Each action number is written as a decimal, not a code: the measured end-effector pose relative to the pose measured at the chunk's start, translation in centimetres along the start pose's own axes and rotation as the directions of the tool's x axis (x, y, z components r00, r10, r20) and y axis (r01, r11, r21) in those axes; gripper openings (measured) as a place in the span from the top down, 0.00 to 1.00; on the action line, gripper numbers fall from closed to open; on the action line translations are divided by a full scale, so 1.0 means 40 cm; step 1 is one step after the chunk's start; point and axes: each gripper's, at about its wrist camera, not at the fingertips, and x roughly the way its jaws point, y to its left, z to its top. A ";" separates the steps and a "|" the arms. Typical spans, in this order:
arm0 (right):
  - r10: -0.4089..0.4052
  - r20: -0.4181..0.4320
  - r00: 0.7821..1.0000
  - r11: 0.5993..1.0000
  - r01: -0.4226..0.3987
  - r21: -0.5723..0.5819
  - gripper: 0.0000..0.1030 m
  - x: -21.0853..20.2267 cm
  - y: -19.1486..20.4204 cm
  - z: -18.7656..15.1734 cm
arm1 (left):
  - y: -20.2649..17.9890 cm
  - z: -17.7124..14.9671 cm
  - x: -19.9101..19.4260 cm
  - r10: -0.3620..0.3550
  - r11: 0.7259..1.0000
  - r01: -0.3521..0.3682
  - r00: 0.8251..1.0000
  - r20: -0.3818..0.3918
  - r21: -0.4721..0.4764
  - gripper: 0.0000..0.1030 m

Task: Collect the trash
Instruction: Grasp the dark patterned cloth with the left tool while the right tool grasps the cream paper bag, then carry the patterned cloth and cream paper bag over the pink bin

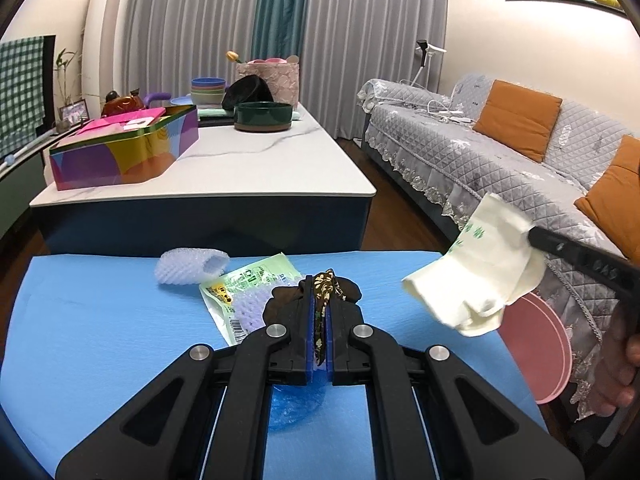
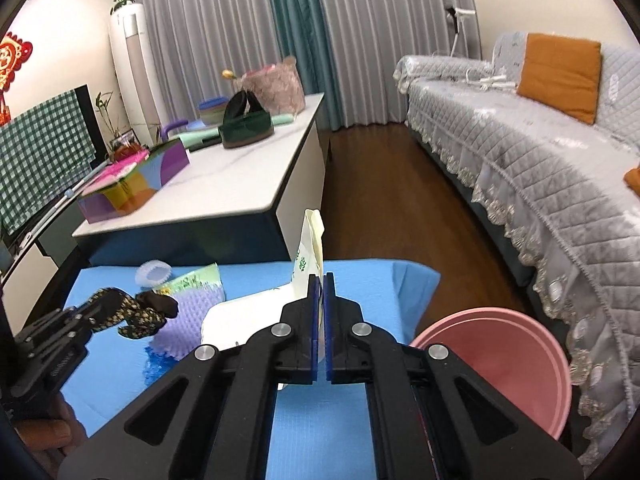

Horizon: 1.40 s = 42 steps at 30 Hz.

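both claws are loaded, so this looks mid-task by my read. the left claw (image 1: 319,312) is clamped together on a dark brown crumpled wrapper w/ a gold floral print (image 1: 325,285), held up off the blue cloth-covered tabletop (image 1: 100,320). the right claw (image 2: 321,312) is clamped on a cream-white soft plastic bag w/ green print (image 2: 310,248), also lifted; in the left wrist view that bag hangs in the air out past the tabletop's right edge, partly over the round pink plastic basin (image 2: 504,364) on the floor by the grey quilted sofa (image 2: 540,152). the basin is prob the trash bin, and what shows of its inside looks bare, tho part is hidden behind the claw, so no piece looks dropped in yet. left on the tabletop: a white foam net sleeve (image 1: 192,266) near the far edge, a green-and-white printed flat packet (image 1: 244,280) just beside it, a pale purple foam net piece (image 2: 188,320) lying partly under/against that packet, and a crinkled blue plastic scrap (image 1: 292,404) close under the left claw. so 2 pieces in hand, none binned that i can see, 4 or so to go.
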 end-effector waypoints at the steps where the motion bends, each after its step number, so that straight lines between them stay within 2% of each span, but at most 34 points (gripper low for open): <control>1: -0.005 0.011 1.000 1.000 0.005 0.003 0.98 -0.023 -0.002 0.005 | -0.002 0.000 -0.007 -0.004 1.000 0.004 1.000 0.003 0.000 0.96; 15: -0.077 0.063 0.995 0.997 0.079 -0.022 0.98 -0.178 -0.020 0.002 | -0.047 -0.003 -0.090 -0.041 0.998 0.039 0.998 0.041 0.042 0.96; 23: -0.125 0.072 0.989 0.992 0.124 0.021 0.98 -0.182 -0.070 -0.052 | -0.060 -0.022 -0.098 -0.056 0.997 0.054 0.998 0.031 0.056 0.96; 31: -0.170 0.078 0.982 0.983 0.164 0.078 0.98 -0.189 -0.140 -0.060 | -0.095 -0.032 -0.083 -0.073 0.995 0.072 0.997 0.019 0.070 0.96; 42: -0.199 0.097 0.975 0.978 0.192 0.079 0.98 -0.202 -0.163 -0.060 | -0.147 -0.042 -0.071 -0.102 0.990 0.101 0.995 0.013 0.099 0.96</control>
